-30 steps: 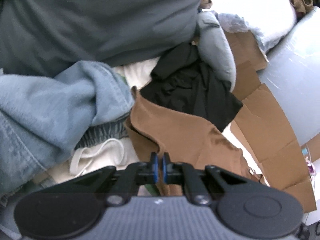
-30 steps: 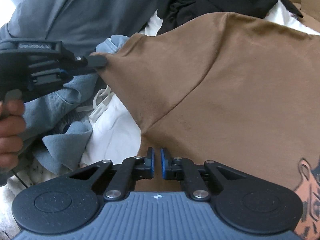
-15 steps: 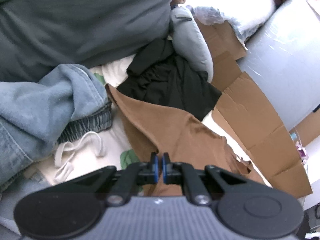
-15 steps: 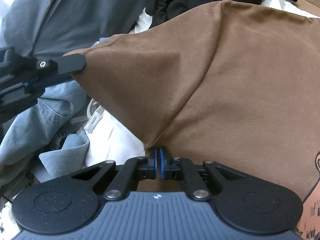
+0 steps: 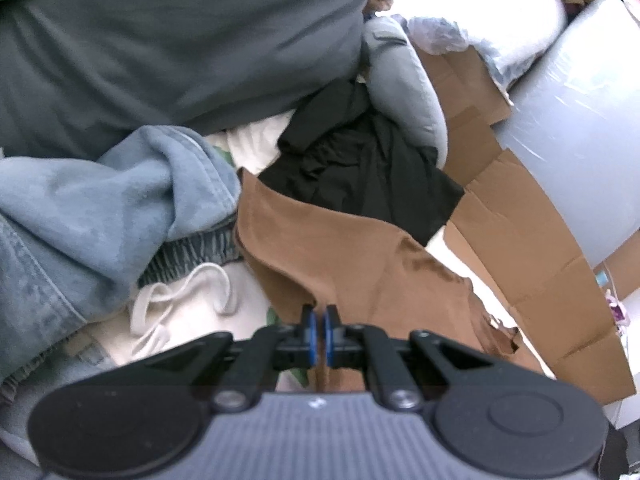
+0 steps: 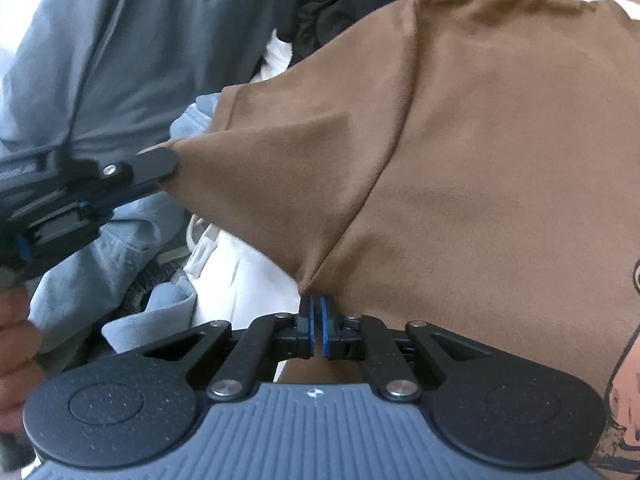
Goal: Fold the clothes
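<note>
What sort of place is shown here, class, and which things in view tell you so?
Probably a bedroom or other living space at home, mid-laundry. Loose clothes lie heaped together: a brown shirt, blue jeans and a black garment. Flattened cardboard and a grey pillow lie nearby.

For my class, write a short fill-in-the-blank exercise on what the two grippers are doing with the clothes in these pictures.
1. Both grippers are shut on the ____ shirt.
2. In the left wrist view, the black garment lies ____ the brown shirt.
3. In the right wrist view, the left gripper pinches the shirt's ____ edge, left of the right gripper.

Missing words: brown; beyond; left
</note>
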A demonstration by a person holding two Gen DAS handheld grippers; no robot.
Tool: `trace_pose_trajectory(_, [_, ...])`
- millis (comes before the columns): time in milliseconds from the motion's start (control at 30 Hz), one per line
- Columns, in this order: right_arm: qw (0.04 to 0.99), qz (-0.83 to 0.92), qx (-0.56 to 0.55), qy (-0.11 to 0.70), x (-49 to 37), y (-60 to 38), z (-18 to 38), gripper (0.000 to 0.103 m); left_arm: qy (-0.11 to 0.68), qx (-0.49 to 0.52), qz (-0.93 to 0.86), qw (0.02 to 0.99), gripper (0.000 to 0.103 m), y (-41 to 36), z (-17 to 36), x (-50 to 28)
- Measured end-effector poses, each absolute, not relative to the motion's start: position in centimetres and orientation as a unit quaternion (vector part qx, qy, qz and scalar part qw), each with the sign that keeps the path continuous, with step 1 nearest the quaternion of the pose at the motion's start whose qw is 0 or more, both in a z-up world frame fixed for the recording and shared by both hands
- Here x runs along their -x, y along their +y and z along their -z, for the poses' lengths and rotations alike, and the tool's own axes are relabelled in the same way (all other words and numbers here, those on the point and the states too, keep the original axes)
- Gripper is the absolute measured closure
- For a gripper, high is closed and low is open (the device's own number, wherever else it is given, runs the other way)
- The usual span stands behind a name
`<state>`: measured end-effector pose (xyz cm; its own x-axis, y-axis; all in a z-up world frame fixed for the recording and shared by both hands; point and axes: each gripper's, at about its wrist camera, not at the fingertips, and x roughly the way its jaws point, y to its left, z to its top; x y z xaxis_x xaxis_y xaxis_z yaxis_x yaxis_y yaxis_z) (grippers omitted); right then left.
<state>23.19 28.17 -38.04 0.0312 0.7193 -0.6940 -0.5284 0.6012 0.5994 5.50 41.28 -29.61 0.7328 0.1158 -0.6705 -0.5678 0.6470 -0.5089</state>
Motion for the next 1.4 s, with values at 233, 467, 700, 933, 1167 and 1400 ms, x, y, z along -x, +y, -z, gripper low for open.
trace_pose_trajectory(233, [0.711, -0.444, -0.073, 0.541, -23.4, 29.5, 38.6, 0.098, 0.315, 0.370, -0.170, 0.857, 0.099, 39.1, 29.3, -5.6])
trace_pose_trajectory(467, [0.717, -0.445, -0.075, 0.532, -23.0, 29.3, 39.2, 0.097, 0.317, 0.377, -0.146, 0.858, 0.099, 37.0, 29.7, -6.0])
trace_pose_trajectory(700, [0.713, -0.439, -0.111, 0.536, -22.2, 27.1, 39.0, 0.082, 0.333, 0.346, -0.120, 0.869, 0.099, 35.0, 30.6, -6.8])
trace_pose_trajectory(933, [0.732, -0.413, -0.100, 0.532, -20.6, 22.0, 37.4, 0.064, 0.359, 0.284, -0.109, 0.882, 0.098, 32.1, 31.3, -7.9])
trace_pose_trajectory(1167, [0.757, -0.352, -0.126, 0.536, -21.5, 17.0, 35.7, 0.063, 0.426, 0.233, -0.092, 0.870, 0.091, 29.9, 34.1, -9.2])
trace_pose_trajectory(1400, [0.771, -0.358, -0.101, 0.517, -22.4, 16.5, 34.1, 0.062, 0.424, 0.241, -0.107, 0.867, 0.054, 31.1, 33.2, -6.8])
